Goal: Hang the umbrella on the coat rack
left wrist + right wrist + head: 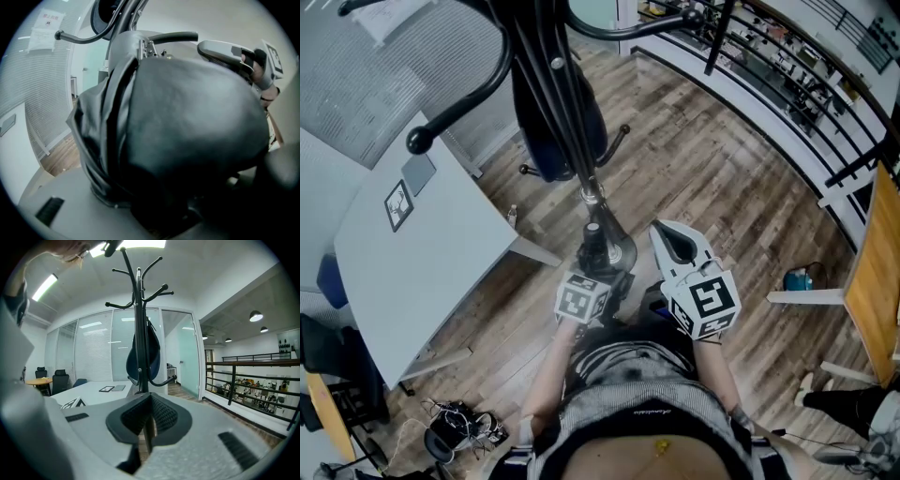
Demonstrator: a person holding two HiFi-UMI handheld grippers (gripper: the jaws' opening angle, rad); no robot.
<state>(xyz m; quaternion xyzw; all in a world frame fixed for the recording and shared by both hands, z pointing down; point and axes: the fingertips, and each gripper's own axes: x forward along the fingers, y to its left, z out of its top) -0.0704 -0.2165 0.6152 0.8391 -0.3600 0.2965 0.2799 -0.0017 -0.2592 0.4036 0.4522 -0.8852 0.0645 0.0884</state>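
A paper notice on the glass wall, up and left of the left gripper's jaws, carries red print too small to read. Only the left gripper view shows it. That view also gives the umbrella close up: dark pleated fabric fills the widely spread jaws, which hold it. The umbrella hangs on the coat rack, a black metal pole with curved, ball-tipped hooks. Straight ahead of the right gripper, whose ribbed pads are pressed together, it appears as a teardrop.
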